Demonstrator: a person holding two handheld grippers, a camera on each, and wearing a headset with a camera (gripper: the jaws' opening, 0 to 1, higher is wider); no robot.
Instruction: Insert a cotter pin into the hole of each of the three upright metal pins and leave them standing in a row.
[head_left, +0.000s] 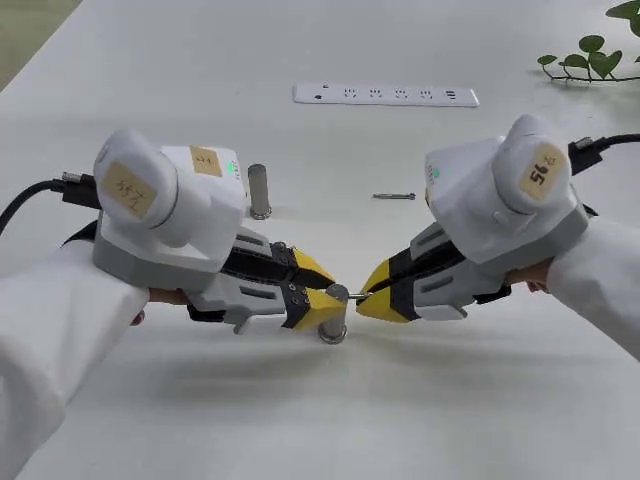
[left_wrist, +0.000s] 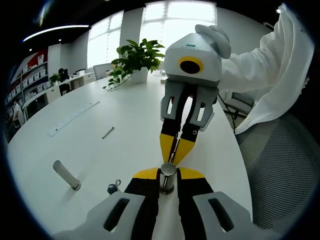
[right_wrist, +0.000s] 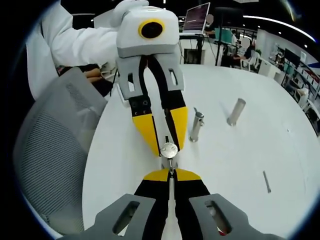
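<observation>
Left gripper (left_wrist: 167, 174) jaws were closed snug on an upright metal pin (left_wrist: 167, 179), yellow tips pressing its shaft from both sides just under the head, with the pin's base on the white table (head_left: 450, 400). Right gripper (right_wrist: 171, 175) came in from the opposite side, tip to tip with the left one, jaws nearly shut and pinching a thin cotter pin (right_wrist: 170, 165) that stuck out straight ahead of them. The cotter pin's front end met the side of the held metal pin near its top; whether it was in the hole could not be told. In the right gripper view a second metal pin (right_wrist: 196, 127) stood upright just beside the left jaws, with something thin poking out near its top, too small to identify. A third metal pin (right_wrist: 236, 111) stood upright farther out on that same side, apart from both sets of jaws. A loose cotter pin (head_left: 394, 196) lay flat on the table beyond the right jaws, well apart from them. A white power strip (head_left: 385, 95) lay farther off, past both grippers, and a leafy plant (head_left: 595, 55) sat at the far table edge. White sleeves (head_left: 60, 330) covered both arms.
</observation>
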